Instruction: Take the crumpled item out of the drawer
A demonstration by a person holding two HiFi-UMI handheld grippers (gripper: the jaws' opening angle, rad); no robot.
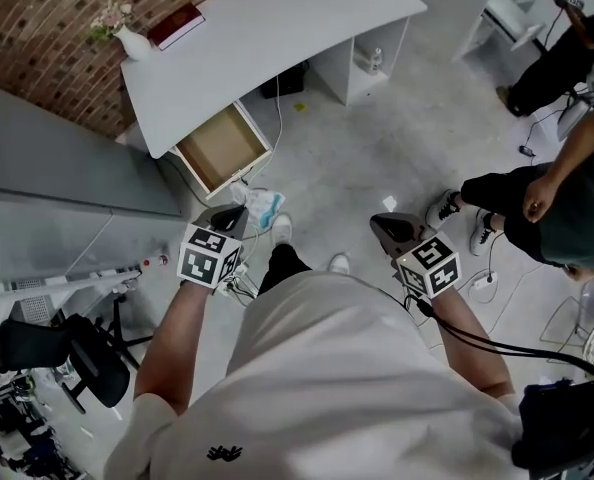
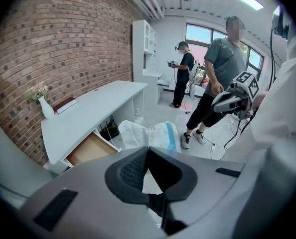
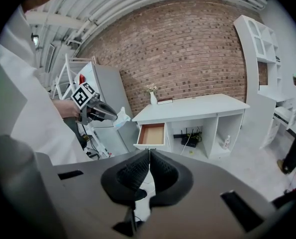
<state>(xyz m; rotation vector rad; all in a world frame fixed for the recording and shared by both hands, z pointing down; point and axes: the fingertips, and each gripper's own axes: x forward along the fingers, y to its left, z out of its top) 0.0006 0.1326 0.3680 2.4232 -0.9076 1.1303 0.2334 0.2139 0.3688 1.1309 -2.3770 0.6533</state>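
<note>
The crumpled item [image 1: 264, 207], a white and blue plastic packet, hangs in the air out of the drawer, with my left gripper [image 1: 241, 214] shut on it. In the left gripper view the packet [image 2: 150, 133] sticks out just past the closed jaws of that gripper [image 2: 148, 149]. The wooden drawer [image 1: 221, 149] stands pulled out of the white desk [image 1: 267, 38], its bottom bare. My right gripper [image 1: 381, 226] is held apart on the right, shut with nothing between its pads [image 3: 149, 152]. The right gripper view shows the left gripper [image 3: 100, 112] with the packet [image 3: 122, 117], left of the drawer [image 3: 152, 134].
A white vase [image 1: 131, 41] and a red book [image 1: 176, 25] sit on the desk. A grey cabinet [image 1: 57, 168] stands to the left, a black office chair [image 1: 47, 348] below it. Other people [image 1: 537, 198] stand at the right, cables [image 1: 497, 278] on the floor.
</note>
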